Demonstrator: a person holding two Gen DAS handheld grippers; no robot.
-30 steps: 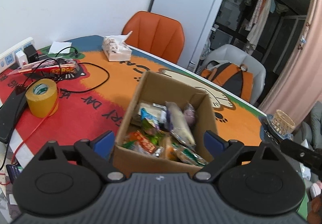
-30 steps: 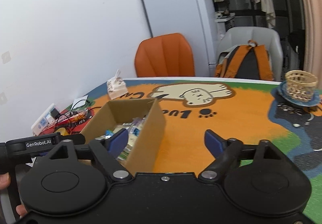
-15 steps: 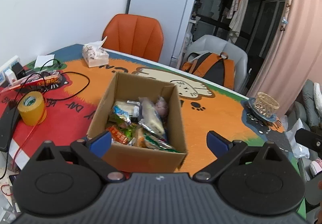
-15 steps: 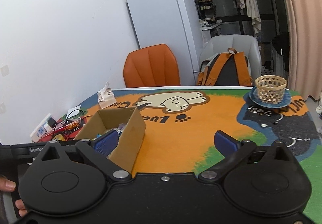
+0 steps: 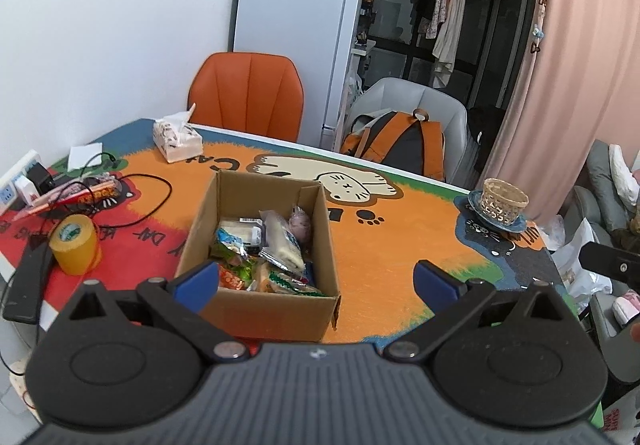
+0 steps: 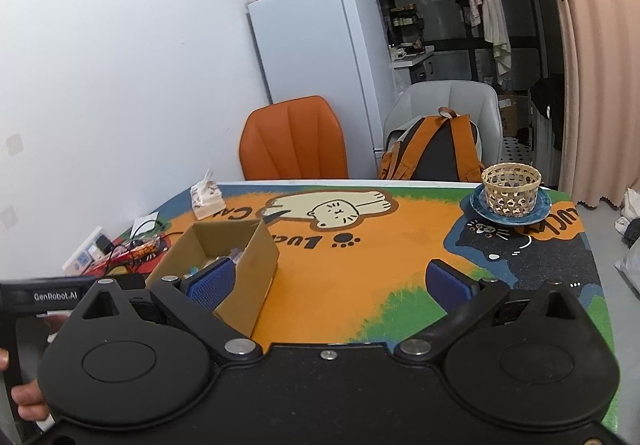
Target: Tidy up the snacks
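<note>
An open cardboard box [image 5: 326, 245] stands on the cat-print table mat and holds several snack packets [image 5: 276, 241]. My left gripper [image 5: 316, 281] is open and empty, raised above and just in front of the box's near wall. My right gripper [image 6: 326, 279] is open and empty, held to the right of the box [image 6: 256, 257], whose contents are mostly hidden by its wall in the right wrist view. A red snack packet [image 5: 96, 193] lies among cables at the table's left edge.
A yellow tape roll [image 5: 74, 245], black cables, a power strip [image 5: 16, 185] and a tissue pack [image 5: 176, 137] lie left of the box. A wicker basket on a blue plate [image 6: 510, 191] stands at the far right. An orange chair [image 5: 248, 101] and a grey chair with a backpack [image 6: 434, 149] stand behind the table.
Both grippers have pulled back and risen away from the box, so more of the table and room shows. Both stay open and empty. The box has not moved.
</note>
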